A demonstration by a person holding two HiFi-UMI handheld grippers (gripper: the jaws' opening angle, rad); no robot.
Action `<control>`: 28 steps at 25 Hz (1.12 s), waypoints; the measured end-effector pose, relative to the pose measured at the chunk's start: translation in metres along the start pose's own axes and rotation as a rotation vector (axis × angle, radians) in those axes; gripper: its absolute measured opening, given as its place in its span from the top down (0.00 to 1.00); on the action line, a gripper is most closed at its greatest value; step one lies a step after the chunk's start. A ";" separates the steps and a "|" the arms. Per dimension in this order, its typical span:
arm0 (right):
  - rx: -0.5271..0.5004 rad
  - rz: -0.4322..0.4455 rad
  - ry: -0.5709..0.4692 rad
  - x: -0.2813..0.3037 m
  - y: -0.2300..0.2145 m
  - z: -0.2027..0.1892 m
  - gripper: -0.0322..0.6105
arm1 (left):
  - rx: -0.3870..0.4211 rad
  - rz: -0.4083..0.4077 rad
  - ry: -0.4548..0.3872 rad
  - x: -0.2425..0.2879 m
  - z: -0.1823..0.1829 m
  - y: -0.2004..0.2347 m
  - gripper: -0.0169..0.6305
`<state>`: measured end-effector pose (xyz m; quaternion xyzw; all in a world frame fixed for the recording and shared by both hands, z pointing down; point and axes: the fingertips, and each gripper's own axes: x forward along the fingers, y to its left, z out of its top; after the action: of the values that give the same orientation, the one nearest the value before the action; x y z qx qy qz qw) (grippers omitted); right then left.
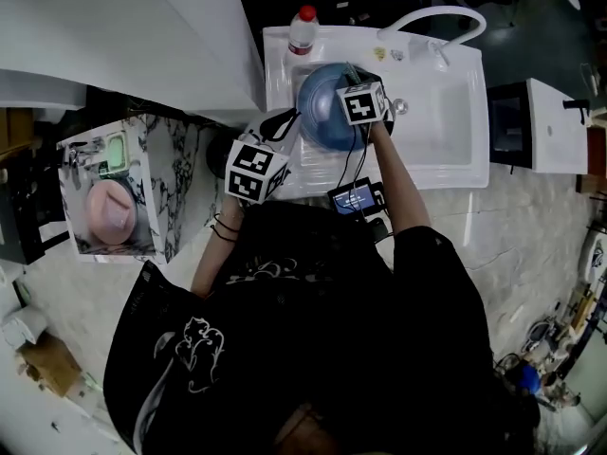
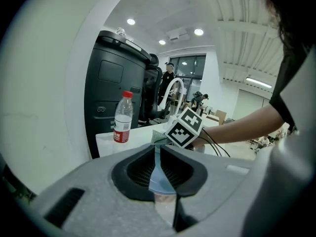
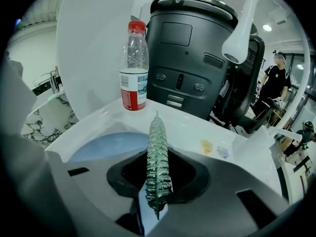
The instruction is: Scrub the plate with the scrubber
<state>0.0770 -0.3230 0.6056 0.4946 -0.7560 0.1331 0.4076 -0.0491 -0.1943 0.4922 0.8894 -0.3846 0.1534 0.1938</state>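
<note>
A blue plate (image 1: 322,112) is held over the white sink (image 1: 446,131), tilted up on edge. My left gripper (image 1: 283,123) is shut on the plate's near rim (image 2: 160,179), seen edge-on between the jaws. My right gripper (image 1: 353,81) is shut on a thin green, glittery scrubber (image 3: 158,164) that stands on edge between the jaws. The scrubber is at the plate's face, and the plate (image 3: 106,144) shows pale blue just to its lower left. In the left gripper view the right gripper's marker cube (image 2: 185,127) sits just past the plate, with a corner of the scrubber (image 2: 159,138) beside it.
A clear bottle (image 1: 303,31) with a red cap stands at the sink's back left corner. A white curved faucet (image 1: 432,22) arches over the back. A marbled box (image 1: 114,192) with a pink item stands to the left. A black machine (image 3: 197,58) stands behind the sink.
</note>
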 end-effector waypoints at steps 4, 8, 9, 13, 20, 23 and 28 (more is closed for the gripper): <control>0.023 0.019 -0.005 0.005 0.012 0.004 0.81 | -0.004 0.006 0.003 -0.003 -0.002 0.010 0.92; 0.031 0.040 -0.018 0.006 0.025 0.008 0.81 | -0.006 0.006 0.003 -0.004 -0.002 0.014 0.92; 0.028 0.049 -0.021 0.005 0.030 0.009 0.81 | -0.005 0.005 0.004 -0.004 -0.002 0.015 0.92; 0.009 0.093 -0.040 0.001 0.052 0.012 0.81 | -0.003 -0.001 0.009 -0.005 -0.004 0.015 0.92; 0.032 0.200 -0.082 -0.015 0.091 0.014 0.81 | -0.008 -0.001 0.012 -0.005 -0.006 0.015 0.92; 0.076 0.249 -0.095 -0.025 0.105 0.012 0.81 | -0.011 0.000 0.012 -0.006 -0.006 0.014 0.92; 0.208 0.337 -0.100 -0.040 0.121 0.000 0.81 | -0.015 0.003 0.014 -0.006 -0.009 0.012 0.92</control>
<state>-0.0196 -0.2398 0.5999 0.4064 -0.8295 0.2523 0.2883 -0.0631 -0.1946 0.5003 0.8862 -0.3857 0.1571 0.2028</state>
